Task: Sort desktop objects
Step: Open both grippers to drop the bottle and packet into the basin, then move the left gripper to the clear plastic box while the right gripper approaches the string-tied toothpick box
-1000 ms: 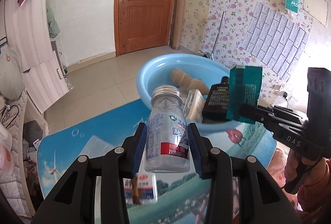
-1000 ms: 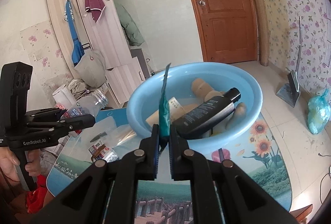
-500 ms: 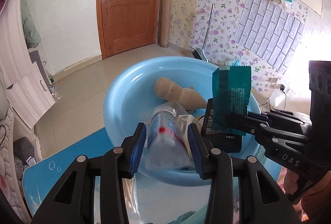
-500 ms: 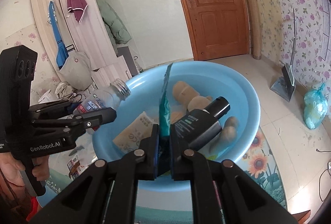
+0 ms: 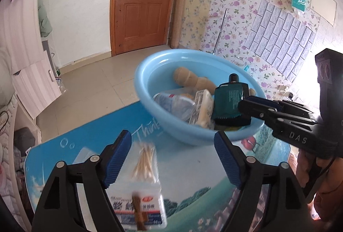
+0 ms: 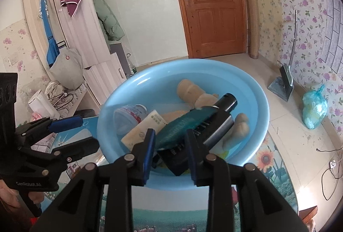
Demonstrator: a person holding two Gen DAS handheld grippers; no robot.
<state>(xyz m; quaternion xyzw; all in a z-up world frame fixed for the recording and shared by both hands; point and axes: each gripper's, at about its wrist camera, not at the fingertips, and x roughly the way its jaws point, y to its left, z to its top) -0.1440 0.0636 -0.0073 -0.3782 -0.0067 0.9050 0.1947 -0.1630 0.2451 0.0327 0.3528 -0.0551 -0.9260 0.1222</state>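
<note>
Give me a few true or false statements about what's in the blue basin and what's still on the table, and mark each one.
1. The clear plastic bottle lies inside the blue basin. True.
2. The left claw is clamped on the bottle. False: its jaws are opening and nothing is between them.
3. A packet of cotton swabs lies on the table outside the basin. True.
4. The teal sachet lies on the table beside the basin. False: it rests in the basin on the black bottle.
5. The right claw pinches the sachet. False: its jaws are opening, clear of it.
</note>
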